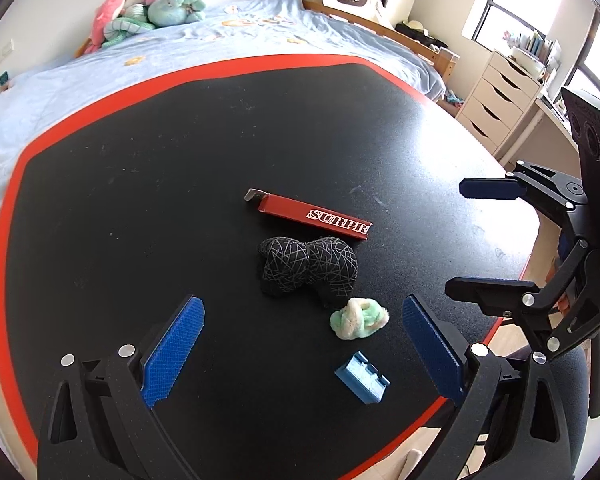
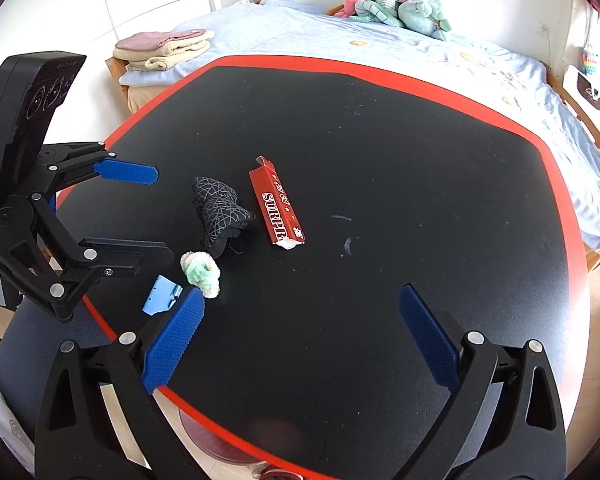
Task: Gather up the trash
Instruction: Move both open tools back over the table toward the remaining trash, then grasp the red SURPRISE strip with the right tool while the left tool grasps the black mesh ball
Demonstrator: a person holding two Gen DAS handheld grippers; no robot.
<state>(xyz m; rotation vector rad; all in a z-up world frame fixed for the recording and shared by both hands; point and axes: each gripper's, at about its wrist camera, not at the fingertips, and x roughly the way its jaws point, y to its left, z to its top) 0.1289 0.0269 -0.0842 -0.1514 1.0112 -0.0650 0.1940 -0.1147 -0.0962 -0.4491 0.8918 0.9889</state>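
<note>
Near frame centre on the surface (image 1: 100, 200) lies the red box (image 1: 314, 216); with both jaws wide and empty, I'd reach there next.

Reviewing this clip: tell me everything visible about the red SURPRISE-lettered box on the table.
The red box is a long, slim carton, apparently cardboard, with white "SURPR" lettering on its top face. It lies flat on the black table, alone and ungripped. One end flap hangs open, showing a pale inside. The black patterned bundle lies right beside it; whether they touch is unclear. Both grippers are open and away from it.
</note>
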